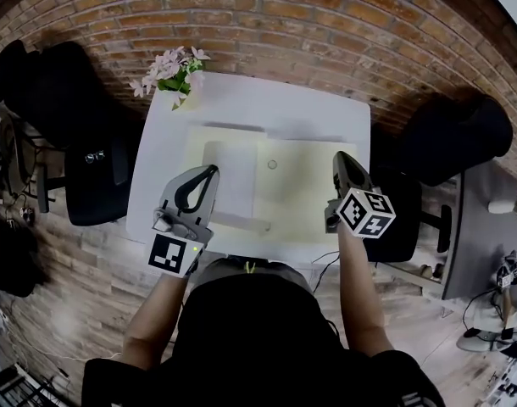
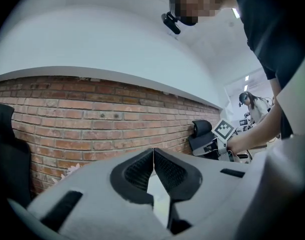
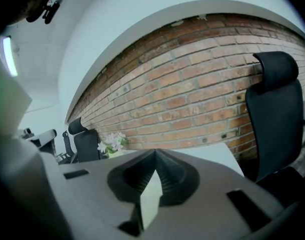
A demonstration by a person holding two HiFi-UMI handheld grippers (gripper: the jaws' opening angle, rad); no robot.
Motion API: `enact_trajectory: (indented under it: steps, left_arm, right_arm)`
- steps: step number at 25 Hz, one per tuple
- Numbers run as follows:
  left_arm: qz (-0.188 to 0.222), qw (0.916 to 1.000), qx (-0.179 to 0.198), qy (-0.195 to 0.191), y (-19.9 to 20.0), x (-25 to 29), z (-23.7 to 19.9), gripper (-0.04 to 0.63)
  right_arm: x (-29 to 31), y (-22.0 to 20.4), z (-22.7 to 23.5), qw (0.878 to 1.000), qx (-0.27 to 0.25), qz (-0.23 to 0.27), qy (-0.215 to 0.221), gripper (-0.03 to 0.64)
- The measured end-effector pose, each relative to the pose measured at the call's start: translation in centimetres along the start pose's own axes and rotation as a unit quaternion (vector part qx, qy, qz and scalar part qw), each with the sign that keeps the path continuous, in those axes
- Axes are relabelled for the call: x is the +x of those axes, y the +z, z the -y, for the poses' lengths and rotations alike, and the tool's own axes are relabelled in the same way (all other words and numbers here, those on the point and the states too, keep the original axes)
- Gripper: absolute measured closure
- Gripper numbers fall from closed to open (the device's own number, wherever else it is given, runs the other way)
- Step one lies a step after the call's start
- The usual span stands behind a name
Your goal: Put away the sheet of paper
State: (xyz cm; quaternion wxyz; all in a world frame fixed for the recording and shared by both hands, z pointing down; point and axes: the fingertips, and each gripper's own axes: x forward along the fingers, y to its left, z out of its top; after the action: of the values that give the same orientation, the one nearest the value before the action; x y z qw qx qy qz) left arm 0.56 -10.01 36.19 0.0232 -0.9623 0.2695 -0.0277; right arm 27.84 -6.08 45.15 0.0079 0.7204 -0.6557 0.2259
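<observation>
Nearest the person, the left gripper (image 1: 213, 171) and the right gripper (image 1: 342, 158) are shown raised at either side of a pale yellow folder (image 1: 301, 185). Both pairs of fingers are pressed tip to tip, and a thin pale edge is seen pinched in each, taken to be the folder's, though the sheet's cannot be excluded. The sheet of paper (image 1: 233, 176) is seen on the folder's left half, just beside the left gripper. The folder is spread over a white desk (image 1: 326, 113), with a flower pot (image 1: 174, 70) at its far left corner, a black chair (image 1: 462, 134) to the right and a brick wall (image 1: 267, 24) behind. The step in hand is judged to be enclosing the sheet. For the next move, one half would need folding over while the sheet is kept from sliding.
</observation>
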Motion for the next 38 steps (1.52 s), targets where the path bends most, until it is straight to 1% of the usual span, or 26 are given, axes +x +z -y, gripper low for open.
enact_trajectory:
  steps: [4,8,13,17,21,25,28,30,36,38]
  left_arm:
    - [0.01,0.9999,0.007,-0.004,0.8,0.7,0.3,0.569]
    - [0.02,0.9997,0.014,-0.004,1.9,0.7,0.6,0.569]
    - [0.031,0.9994,0.017,0.001,3.0,0.3,0.5,0.569]
    - [0.042,0.9989,0.022,0.005,4.1,-0.1,0.5,0.569]
    - [0.074,0.9965,0.038,0.009,5.9,-0.8,0.1,0.569]
    - [0.088,0.9949,0.047,0.014,7.3,-1.5,-0.2,0.569]
    - [0.095,0.9944,0.042,0.018,8.0,-2.0,-0.3,0.569]
    - [0.094,0.9947,0.037,0.021,8.3,-2.3,-0.3,0.569]
    - [0.105,0.9931,0.046,0.024,9.0,-3.3,-0.3,0.569]
    - [0.103,0.9934,0.045,0.024,9.0,-3.5,-0.2,0.569]
  right_arm:
    - [-1.4,3.9,-1.3,0.999,-0.006,0.046,0.014,0.603]
    - [-3.3,7.2,-3.3,0.995,-0.032,0.085,0.031,0.603]
    - [-6.4,10.9,-6.0,0.987,-0.073,0.134,0.047,0.603]
    - [-8.7,13.0,-7.7,0.981,-0.099,0.16,0.052,0.603]
    - [-10.2,14.1,-8.8,0.974,-0.13,0.178,0.051,0.603]
    - [-12.5,15.3,-10.2,0.966,-0.152,0.201,0.053,0.603]
    - [-14.5,15.7,-11.0,0.965,-0.139,0.217,0.056,0.603]
    - [-15.6,15.8,-11.0,0.964,-0.136,0.225,0.049,0.603]
    - [-17.0,15.6,-10.1,0.962,-0.149,0.229,0.027,0.603]
    - [-17.2,15.5,-9.6,0.962,-0.149,0.229,0.02,0.603]
